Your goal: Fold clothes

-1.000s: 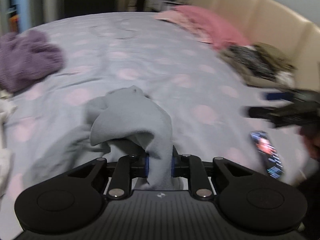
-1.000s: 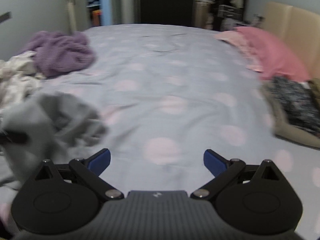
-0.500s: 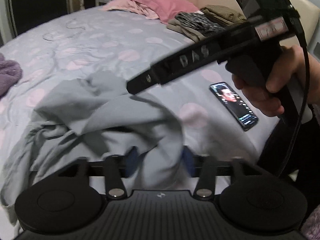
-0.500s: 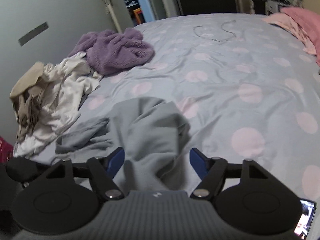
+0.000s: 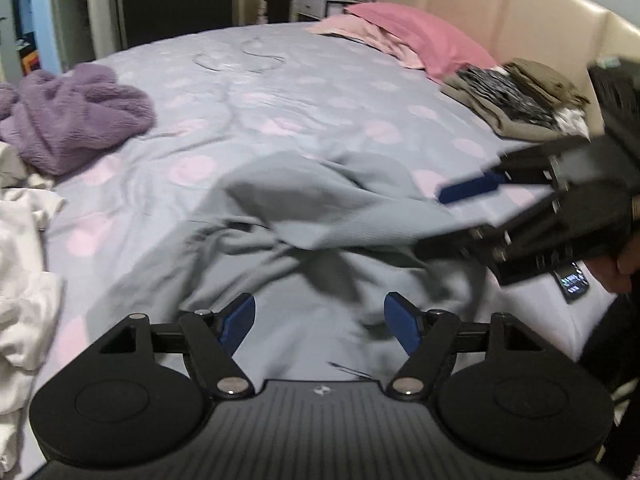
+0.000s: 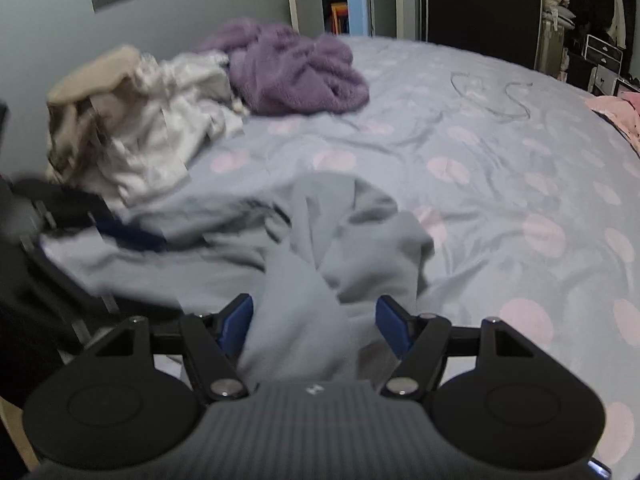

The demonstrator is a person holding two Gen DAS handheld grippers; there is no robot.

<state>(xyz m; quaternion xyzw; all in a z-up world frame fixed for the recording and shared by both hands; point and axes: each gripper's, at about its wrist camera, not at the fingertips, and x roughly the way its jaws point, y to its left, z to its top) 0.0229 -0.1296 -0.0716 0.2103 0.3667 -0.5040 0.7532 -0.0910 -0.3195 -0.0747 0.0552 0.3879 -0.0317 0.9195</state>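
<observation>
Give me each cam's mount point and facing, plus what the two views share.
Left wrist: on the left gripper, angled down across the bed toward the beige headboard; own jaws opening, clear of cloth; right gripper and a hand show.
Right wrist: on the right gripper, facing the doorway side; jaws closing, grey garment between them.
Shared: grey garment, purple fleece, white clothes pile.

Left gripper (image 5: 319, 322) opening over crumpled grey garment (image 5: 320, 204) (blurred).
</observation>
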